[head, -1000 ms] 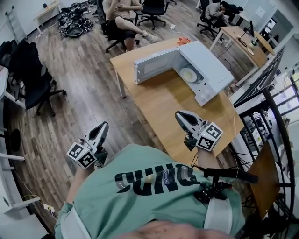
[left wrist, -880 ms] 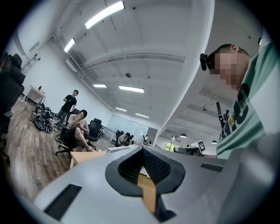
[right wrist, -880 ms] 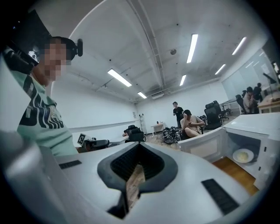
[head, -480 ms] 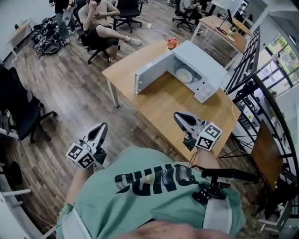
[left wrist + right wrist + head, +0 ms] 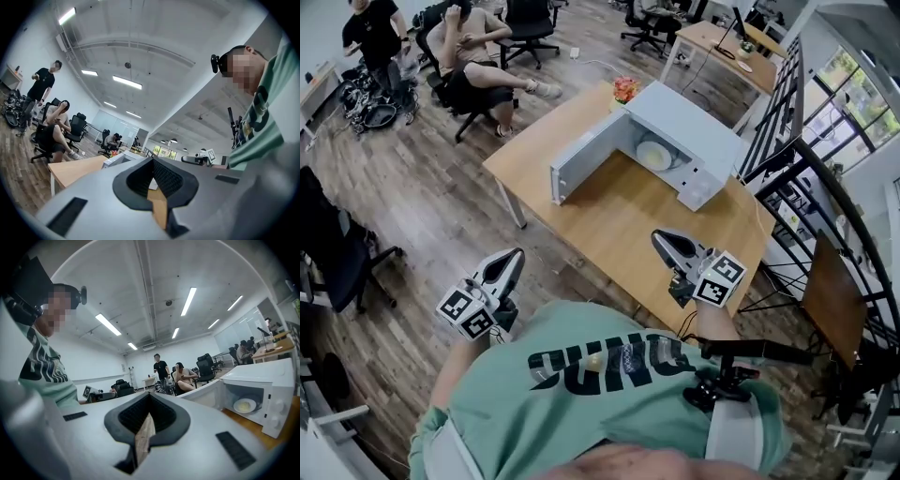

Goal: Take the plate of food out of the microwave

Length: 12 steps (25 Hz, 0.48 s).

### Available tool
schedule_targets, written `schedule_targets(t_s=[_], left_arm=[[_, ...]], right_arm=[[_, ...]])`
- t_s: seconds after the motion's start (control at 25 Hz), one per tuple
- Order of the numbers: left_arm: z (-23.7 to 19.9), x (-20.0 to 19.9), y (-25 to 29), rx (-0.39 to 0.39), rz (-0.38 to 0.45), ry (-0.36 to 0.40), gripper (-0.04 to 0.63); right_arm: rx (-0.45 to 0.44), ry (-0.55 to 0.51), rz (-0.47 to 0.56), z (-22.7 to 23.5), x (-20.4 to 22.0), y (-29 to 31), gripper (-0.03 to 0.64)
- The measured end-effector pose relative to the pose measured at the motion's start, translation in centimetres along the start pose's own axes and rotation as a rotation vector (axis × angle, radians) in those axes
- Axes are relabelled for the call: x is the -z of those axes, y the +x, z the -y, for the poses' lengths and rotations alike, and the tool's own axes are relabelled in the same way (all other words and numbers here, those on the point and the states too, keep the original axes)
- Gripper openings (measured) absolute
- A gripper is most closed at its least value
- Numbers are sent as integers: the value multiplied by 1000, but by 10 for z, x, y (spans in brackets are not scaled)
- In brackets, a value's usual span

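A white microwave [image 5: 680, 131] stands on the far part of a wooden table [image 5: 609, 211], its door [image 5: 581, 159] swung open to the left. Inside lies a white plate of pale food [image 5: 654, 155], which the right gripper view also shows as the plate [image 5: 244, 405] in the open microwave [image 5: 262, 380]. My left gripper [image 5: 512, 255] is held near my body over the floor, left of the table, its jaws shut and empty [image 5: 152, 161]. My right gripper [image 5: 660, 238] hovers over the table's near edge, also shut on nothing [image 5: 149, 397].
An orange bunch [image 5: 625, 89] sits behind the microwave. Two people, one on an office chair [image 5: 469, 66], are at the far left. A black metal railing [image 5: 806, 187] runs along the right. Another desk [image 5: 722, 42] stands at the back.
The head view has swung, so the table and microwave sit lower and more to the left in it. Both grippers stay near my chest, shut as before.
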State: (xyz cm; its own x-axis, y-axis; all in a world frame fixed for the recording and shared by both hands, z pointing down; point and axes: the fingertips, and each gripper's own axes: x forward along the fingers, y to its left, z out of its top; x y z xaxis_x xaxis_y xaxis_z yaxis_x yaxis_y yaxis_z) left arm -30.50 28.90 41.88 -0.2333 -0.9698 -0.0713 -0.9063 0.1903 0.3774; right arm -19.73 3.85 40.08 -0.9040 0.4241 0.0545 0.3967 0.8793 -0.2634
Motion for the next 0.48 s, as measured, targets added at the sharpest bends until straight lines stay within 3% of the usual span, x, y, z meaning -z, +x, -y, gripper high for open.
schedule_targets(t_s=[0.48], left_arm=[[-20, -4, 108, -56, -72, 23, -3]], right_arm=[[-69, 13, 39, 115, -17, 17, 8]])
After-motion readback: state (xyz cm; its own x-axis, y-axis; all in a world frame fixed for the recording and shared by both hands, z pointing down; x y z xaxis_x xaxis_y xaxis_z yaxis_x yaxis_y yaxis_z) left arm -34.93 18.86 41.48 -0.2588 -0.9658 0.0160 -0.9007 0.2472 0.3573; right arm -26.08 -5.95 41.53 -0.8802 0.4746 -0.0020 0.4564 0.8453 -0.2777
